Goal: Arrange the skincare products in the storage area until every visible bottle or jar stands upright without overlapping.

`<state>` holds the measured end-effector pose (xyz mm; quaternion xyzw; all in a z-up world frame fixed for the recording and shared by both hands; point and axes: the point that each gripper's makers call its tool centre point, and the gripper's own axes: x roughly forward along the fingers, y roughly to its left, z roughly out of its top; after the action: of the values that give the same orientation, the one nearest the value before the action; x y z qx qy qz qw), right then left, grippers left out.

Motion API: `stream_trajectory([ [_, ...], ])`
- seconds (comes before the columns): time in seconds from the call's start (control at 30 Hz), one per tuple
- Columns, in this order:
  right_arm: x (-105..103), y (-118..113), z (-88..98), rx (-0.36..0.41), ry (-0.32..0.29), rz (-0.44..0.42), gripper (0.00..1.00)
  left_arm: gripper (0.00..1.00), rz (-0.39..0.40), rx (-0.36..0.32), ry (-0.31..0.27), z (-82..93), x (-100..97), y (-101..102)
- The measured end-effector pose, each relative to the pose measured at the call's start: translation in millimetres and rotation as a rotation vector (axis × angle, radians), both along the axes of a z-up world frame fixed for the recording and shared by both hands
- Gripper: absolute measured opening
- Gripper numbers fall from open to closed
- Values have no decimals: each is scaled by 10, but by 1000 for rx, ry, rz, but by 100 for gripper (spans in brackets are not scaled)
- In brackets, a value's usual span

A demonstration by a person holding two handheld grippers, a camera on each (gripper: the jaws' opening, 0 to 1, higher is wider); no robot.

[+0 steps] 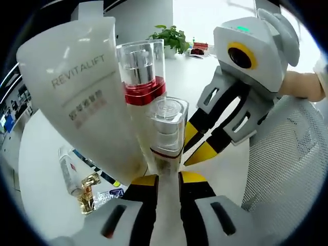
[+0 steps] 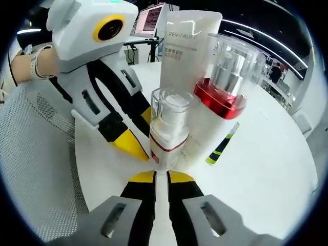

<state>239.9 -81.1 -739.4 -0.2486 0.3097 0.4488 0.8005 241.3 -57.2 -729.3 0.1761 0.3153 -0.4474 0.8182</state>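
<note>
A small pump bottle [image 1: 166,125] [image 2: 168,130] with a clear cap and a thin red band stands upright on the white table [image 1: 41,154] [image 2: 266,169]. Its base sits between the tips of my left gripper [image 1: 167,178] [image 2: 145,138], which looks shut on it. My right gripper [image 2: 160,177] [image 1: 188,154] is shut, its yellow tips touching the bottle's side. Close behind stand a taller bottle [image 1: 141,72] [image 2: 223,82] with a red collar and a white REVITALIFT tube [image 1: 77,87] [image 2: 187,46], wide end up.
A small bottle [image 1: 69,174] lies on its side beside a gold-coloured item [image 1: 88,192], a foil sachet [image 1: 110,195] and a black-and-yellow pen [image 1: 95,169] [image 2: 223,146]. A white mesh chair [image 1: 287,169] [image 2: 36,154] stands at the table's edge. A plant [image 1: 171,38] sits far back.
</note>
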Motion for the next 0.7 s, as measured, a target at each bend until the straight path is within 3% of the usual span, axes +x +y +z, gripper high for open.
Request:
stream_trajectory([
  [0.4,-34,19,47,4,-15,13,9,14,-18,10,-12,57,-43,23],
  [0.7,-17,9,83,5,-25,11,10,16,-47,43,-19,178,-100,171],
])
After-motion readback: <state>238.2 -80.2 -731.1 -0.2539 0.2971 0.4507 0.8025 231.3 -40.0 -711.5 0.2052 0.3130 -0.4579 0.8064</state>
